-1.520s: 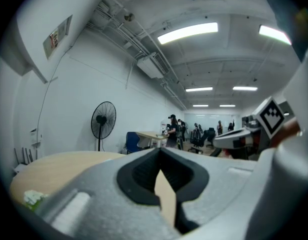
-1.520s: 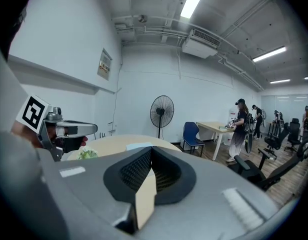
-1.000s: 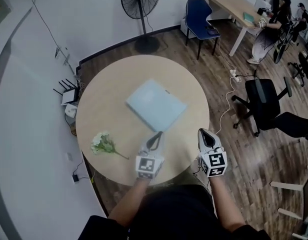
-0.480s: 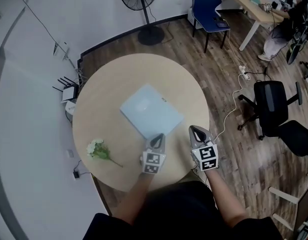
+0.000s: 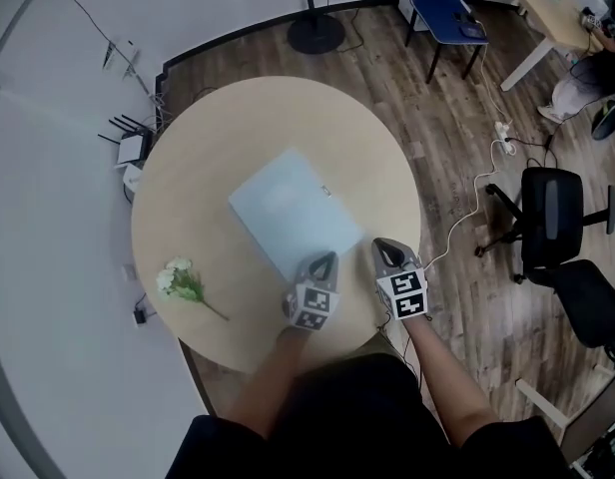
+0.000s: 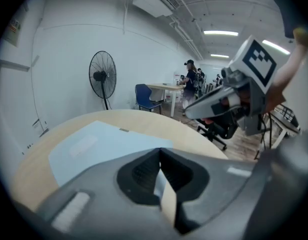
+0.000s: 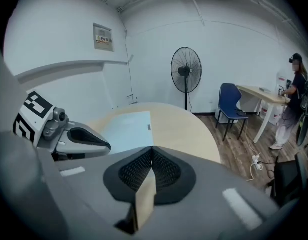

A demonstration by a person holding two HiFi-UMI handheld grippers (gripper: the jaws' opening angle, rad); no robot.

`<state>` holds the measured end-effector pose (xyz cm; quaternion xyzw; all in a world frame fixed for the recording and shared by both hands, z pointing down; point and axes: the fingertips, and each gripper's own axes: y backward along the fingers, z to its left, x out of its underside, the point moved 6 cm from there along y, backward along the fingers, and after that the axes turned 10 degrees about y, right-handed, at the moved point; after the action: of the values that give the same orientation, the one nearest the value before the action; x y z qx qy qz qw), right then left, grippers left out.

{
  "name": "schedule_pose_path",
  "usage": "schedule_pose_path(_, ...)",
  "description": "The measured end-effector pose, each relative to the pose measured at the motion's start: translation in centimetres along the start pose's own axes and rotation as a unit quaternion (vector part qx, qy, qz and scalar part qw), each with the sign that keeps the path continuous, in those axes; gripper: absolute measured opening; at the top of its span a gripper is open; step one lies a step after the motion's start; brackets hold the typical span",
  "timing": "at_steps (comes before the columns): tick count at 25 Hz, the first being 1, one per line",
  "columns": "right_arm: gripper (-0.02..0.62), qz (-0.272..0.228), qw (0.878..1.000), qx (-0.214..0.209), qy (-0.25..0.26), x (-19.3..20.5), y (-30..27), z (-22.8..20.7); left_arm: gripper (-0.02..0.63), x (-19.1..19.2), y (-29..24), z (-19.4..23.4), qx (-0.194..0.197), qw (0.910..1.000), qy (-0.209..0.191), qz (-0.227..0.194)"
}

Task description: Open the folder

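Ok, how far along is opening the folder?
Nothing is done yet: the folder lies closed and flat on the table. In hand: the left gripper and right gripper are by its near edge, jaws shut and empty. Left: catch the cover's edge and lift it open.

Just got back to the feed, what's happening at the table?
A person holds a gripper in each hand at the near side of the round table. The blue folder lies closed on it. The left gripper and right gripper are both shut and empty, by the folder's near edge; contact isn't clear. A flower lies off to the left.
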<state>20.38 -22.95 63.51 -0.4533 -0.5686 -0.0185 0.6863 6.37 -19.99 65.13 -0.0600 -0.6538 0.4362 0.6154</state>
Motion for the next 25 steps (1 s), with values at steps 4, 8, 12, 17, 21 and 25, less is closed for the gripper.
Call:
schedule_pose_path(4,0.045,0.03,0.998,-0.048,-0.006,0.8,-3.7,-1.5,0.054,0.5,-2.4,0.2,0.014,0.9997,0.009,0.015)
schedule_pose_path(8,0.066,0.06,0.994,-0.086,-0.006,2.0,-6.5,-2.9,0.075,0.2,-4.3,-0.2,0.025,0.9993,-0.008,0.029)
schedule_pose_path(12,0.067,0.089,0.99,-0.105,-0.012,3.5,-8.5,-3.7,0.094,0.4,-5.9,-0.4,0.028,0.9983,-0.023,0.045)
schedule_pose_path(17,0.071,0.091,0.987,-0.13,-0.037,4.5,-9.3,-4.2,0.119,0.3,-7.4,-1.0,0.023,0.9974,-0.041,0.055)
schedule_pose_path(21,0.071,0.085,0.986,-0.14,-0.038,4.3,-9.8,-4.5,0.153,0.0,-8.5,-1.3,0.013,0.9956,-0.065,0.066)
schedule_pose_path(25,0.077,0.086,0.984,-0.15,-0.033,4.2,-9.7,-4.5,0.172,-0.2,-9.2,-1.7,0.001,0.9912,-0.104,0.082)
